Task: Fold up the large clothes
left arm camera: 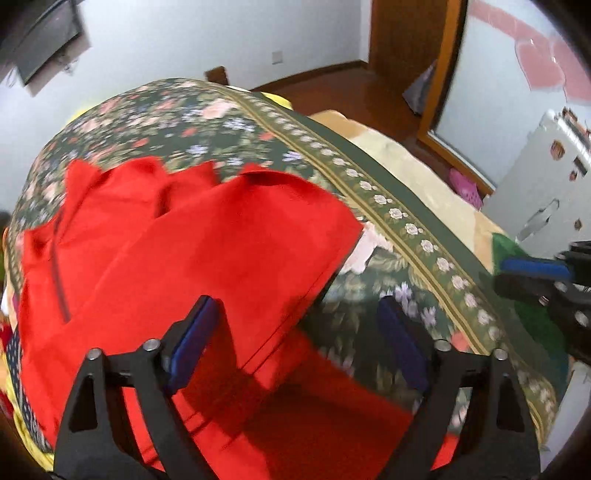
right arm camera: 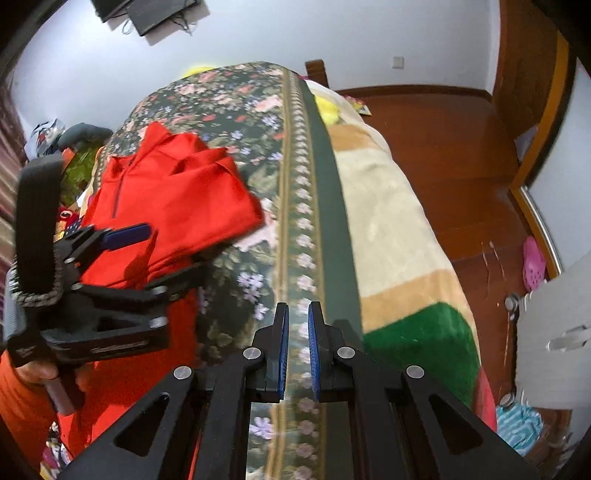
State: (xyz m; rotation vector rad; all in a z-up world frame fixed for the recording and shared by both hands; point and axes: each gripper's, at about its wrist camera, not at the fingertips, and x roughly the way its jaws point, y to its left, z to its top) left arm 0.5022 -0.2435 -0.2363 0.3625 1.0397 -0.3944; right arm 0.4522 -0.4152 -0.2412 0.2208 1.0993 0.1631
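Note:
A red zip-neck top (left arm camera: 177, 240) lies partly folded on the floral bedspread (left arm camera: 207, 125), collar at the far end. It also shows in the right wrist view (right arm camera: 173, 192). My left gripper (left arm camera: 295, 332) is open and empty, hovering over the top's near right edge; it also shows in the right wrist view (right arm camera: 162, 251). My right gripper (right arm camera: 297, 321) has its jaws nearly closed with a narrow gap, holding nothing, above the bedspread's flowered border (right arm camera: 303, 221). It appears at the right edge of the left wrist view (left arm camera: 535, 273).
A cream, tan and green blanket (right arm camera: 391, 229) hangs over the bed's right side. Wooden floor (right arm camera: 443, 140) lies beyond, with a pink clog (right arm camera: 533, 264). A wall-mounted screen (right arm camera: 147, 11) hangs on the far wall. Clutter (right arm camera: 70, 155) sits left of the bed.

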